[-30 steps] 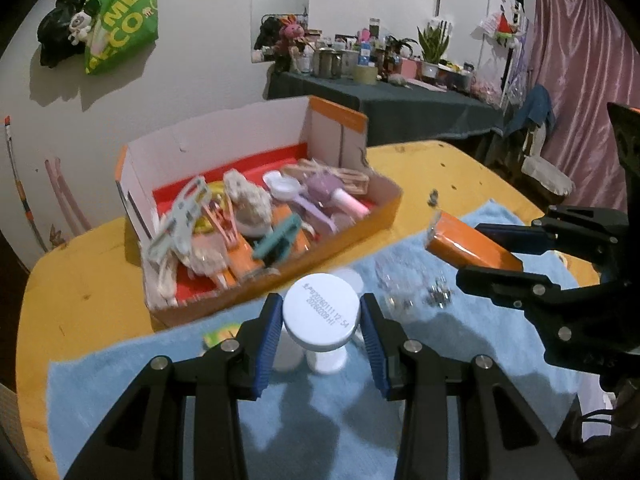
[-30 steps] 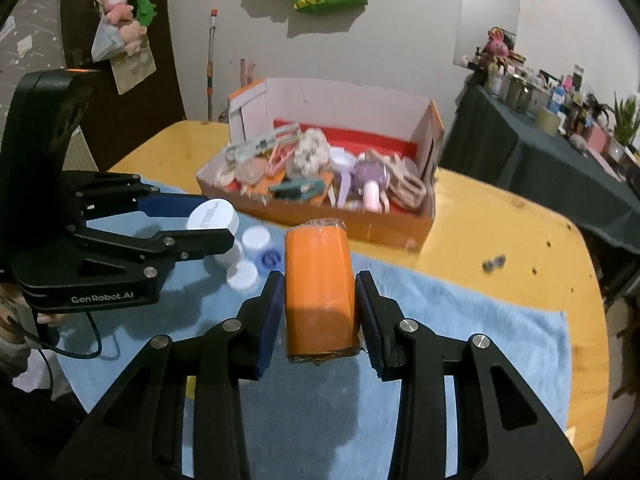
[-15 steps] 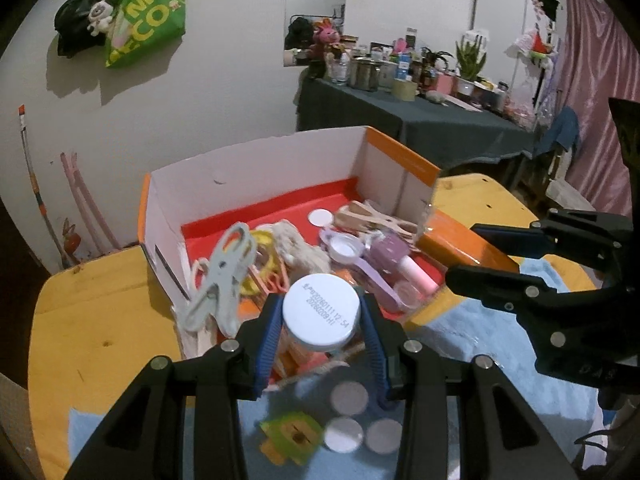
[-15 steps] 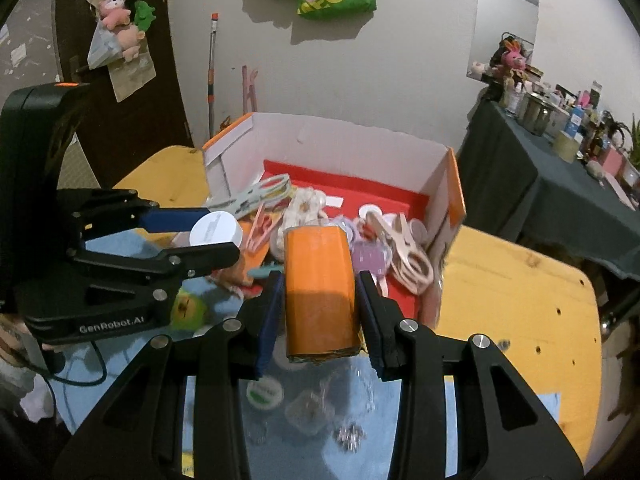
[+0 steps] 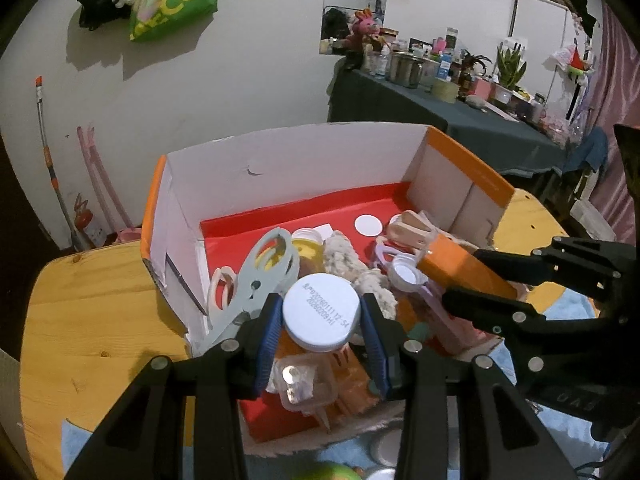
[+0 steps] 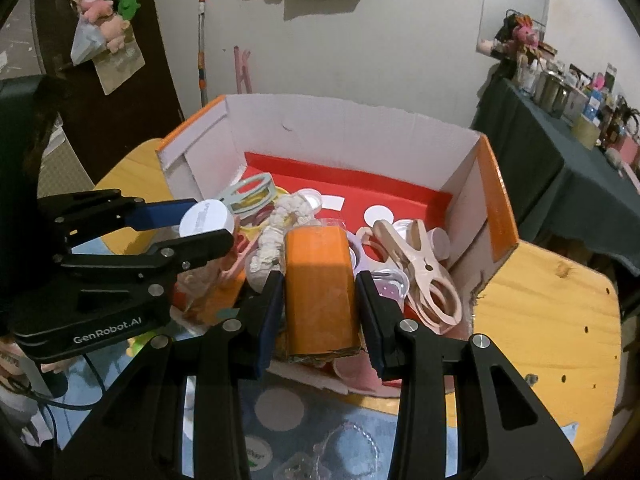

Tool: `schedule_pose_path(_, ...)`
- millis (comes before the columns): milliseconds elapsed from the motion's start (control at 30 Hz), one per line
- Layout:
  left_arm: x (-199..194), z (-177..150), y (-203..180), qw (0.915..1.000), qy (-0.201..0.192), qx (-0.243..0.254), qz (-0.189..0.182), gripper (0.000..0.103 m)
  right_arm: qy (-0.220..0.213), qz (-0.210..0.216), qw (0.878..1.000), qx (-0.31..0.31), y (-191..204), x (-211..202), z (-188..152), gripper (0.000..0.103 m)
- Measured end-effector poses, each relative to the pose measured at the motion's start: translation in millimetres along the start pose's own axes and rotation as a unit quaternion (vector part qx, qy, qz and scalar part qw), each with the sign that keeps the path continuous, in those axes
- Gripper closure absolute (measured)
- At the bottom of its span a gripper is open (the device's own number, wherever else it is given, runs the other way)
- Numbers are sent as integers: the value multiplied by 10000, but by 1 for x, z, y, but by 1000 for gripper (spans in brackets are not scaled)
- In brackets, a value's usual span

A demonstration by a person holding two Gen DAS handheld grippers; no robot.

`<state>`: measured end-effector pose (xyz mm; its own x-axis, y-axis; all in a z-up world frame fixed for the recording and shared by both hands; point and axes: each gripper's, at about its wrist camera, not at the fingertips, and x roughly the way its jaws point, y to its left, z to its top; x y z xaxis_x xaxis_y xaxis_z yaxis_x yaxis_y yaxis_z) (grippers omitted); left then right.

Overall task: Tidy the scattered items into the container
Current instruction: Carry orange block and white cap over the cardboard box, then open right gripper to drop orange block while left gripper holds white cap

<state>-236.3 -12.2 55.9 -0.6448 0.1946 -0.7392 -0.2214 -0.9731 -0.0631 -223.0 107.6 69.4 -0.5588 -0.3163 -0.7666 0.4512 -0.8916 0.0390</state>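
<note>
Here both grippers hang over the near half of the cardboard box, its tall white back wall well beyond them and red floor bare only along that far side. The left gripper clamps a white-capped bottle, cap toward the camera, above the clutter. The right gripper squeezes an orange packet, long axis along the fingers toward the back wall.
</note>
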Motion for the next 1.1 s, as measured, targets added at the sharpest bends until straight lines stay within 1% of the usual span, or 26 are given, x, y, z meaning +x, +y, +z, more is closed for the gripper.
schedule_pose_path(267,11,-1,3,10000,66,37,54,61,162,-50,9999,32,-2,16,2,68)
schedule_pose_path(433,14,-4,3,9999,105,56,24,61,219,-61,9997,0,-1,21,1,68)
schedule_pose_path(800,19,-7,2,9998,147,95,57,61,237,-109,9996,-48,2,25,0,68)
schedule_pose_path(1100,22,-6,1,9997,191,115,47,61,240,-227,9992,-213,8,27,0,68)
